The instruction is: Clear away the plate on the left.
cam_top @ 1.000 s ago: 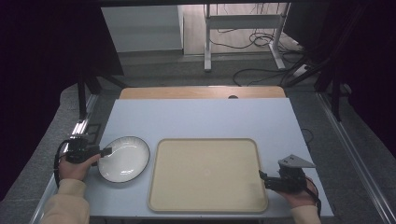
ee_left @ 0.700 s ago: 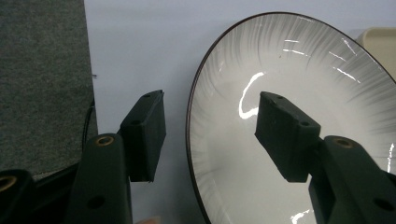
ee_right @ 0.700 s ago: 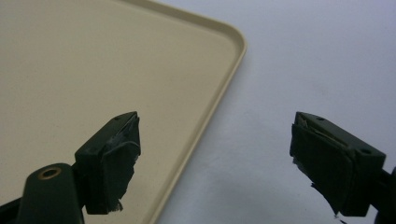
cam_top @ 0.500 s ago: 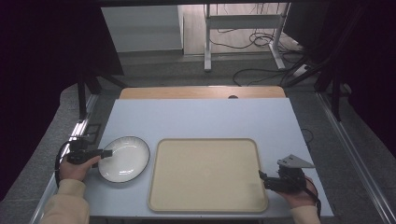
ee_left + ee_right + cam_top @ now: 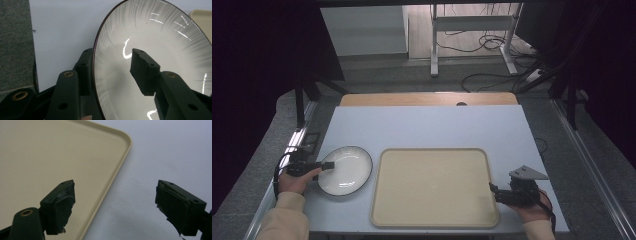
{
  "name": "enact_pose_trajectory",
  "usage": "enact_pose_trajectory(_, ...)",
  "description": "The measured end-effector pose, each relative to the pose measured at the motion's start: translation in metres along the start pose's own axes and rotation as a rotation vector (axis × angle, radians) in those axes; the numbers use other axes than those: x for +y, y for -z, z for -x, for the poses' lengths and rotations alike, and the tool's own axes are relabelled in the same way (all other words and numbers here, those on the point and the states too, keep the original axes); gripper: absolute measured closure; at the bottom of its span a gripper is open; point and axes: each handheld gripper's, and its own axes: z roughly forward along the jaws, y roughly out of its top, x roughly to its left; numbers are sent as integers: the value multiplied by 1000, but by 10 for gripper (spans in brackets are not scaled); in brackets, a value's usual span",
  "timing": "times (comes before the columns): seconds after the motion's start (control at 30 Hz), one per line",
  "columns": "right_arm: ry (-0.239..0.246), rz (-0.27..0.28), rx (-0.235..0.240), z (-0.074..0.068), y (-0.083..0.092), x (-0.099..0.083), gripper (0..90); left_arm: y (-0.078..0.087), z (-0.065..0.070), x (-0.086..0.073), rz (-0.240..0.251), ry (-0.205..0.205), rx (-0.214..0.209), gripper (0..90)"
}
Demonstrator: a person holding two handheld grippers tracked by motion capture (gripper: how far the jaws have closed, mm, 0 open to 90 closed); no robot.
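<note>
a pale blue table [image 5: 422, 130] stands in a dim room with cables on the floor behind it. near its left edge lies a white plate [image 5: 346, 170] with a dark rim, just beside a beige tray [image 5: 434, 187]. the left gripper [image 5: 328, 165] straddles the plate's rim, one jaw over the plate and one outside; the jaws have just been closing, gaps still showing. the right gripper [image 5: 493, 192] rests spread wide at the tray's right edge, holding nothing.

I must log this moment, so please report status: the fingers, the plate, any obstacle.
Left gripper fingers astride plate rim, just been closing, not yet pressing. Right gripper open, idle at tray edge. Nothing in the way.
</note>
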Motion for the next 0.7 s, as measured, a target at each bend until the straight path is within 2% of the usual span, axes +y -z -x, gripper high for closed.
enact_pose_trajectory(0.17,1,-1,-1,0,0,0,166,-2,-3,-1,1,18,-6,584)
enact_pose_trajectory(0.33,2,-1,-1,0,0,0,166,-3,-2,-1,-7,13,4,607)
enact_pose_trajectory(0.53,0,0,-4,1,0,0,166,-3,-4,-1,0,28,2,655)
enact_pose_trajectory(0.57,1,0,-3,1,0,0,166,-2,-3,-1,4,32,13,665)
enact_pose_trajectory(0.67,0,-3,-5,1,0,-1,166,1,-2,0,11,23,17,679)
enact_pose_trajectory(0.7,5,0,-9,2,0,0,166,3,-1,0,22,26,16,713)
